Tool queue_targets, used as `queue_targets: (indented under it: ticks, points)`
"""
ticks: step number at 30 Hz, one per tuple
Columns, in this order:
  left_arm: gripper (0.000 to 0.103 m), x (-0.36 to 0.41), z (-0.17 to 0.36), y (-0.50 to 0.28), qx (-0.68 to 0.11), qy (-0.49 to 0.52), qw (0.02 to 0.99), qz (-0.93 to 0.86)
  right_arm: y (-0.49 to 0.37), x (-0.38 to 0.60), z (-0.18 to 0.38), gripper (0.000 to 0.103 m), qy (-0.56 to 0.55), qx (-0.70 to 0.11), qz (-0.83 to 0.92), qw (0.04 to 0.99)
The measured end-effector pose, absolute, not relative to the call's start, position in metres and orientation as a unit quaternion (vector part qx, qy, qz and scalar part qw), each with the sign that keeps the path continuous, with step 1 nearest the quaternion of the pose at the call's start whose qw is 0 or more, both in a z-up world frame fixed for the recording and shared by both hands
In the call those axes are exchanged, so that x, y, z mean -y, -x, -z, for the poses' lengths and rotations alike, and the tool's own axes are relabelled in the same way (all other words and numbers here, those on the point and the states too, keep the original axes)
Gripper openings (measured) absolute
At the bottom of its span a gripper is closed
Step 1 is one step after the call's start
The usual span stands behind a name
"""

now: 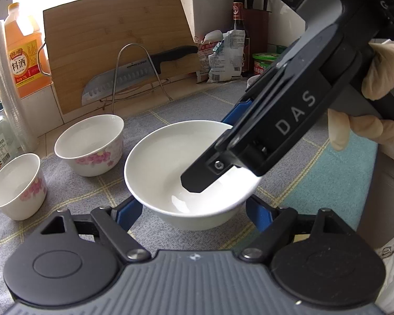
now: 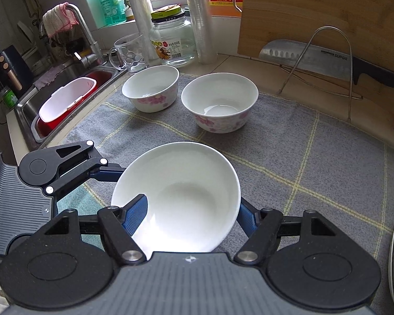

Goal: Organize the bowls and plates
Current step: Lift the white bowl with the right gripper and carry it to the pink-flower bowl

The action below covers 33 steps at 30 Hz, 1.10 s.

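**Plain white bowl gripped from two sides above a checked cloth**

A smooth, glazed white bowl, round and unpatterned, sits between both tools over a grey woven cloth with pale yellow grid lines. The left gripper has its ribbed blue pads against the bowl's outer wall on either side. The right gripper slants down from the upper right, held by a gloved hand; it clamps the rim, one blue finger inside the bowl and the other outside. Two glossy floral bowls with pink blossoms stand apart on the cloth, beyond the plain one.
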<state>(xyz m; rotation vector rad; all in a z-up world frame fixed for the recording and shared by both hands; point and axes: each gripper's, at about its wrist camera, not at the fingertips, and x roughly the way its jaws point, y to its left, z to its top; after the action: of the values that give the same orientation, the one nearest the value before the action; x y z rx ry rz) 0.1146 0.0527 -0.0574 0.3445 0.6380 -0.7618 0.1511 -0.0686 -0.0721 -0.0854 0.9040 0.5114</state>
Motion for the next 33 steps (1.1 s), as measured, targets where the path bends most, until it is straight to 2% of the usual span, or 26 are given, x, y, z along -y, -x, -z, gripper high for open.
queue_targets:
  ticks: [33]
  points:
    - [0.085,-0.023,0.074,-0.126,-0.332,-0.161,0.84,0.399,-0.145,0.102,0.091,0.08,0.028,-0.458,-0.21,0.863]
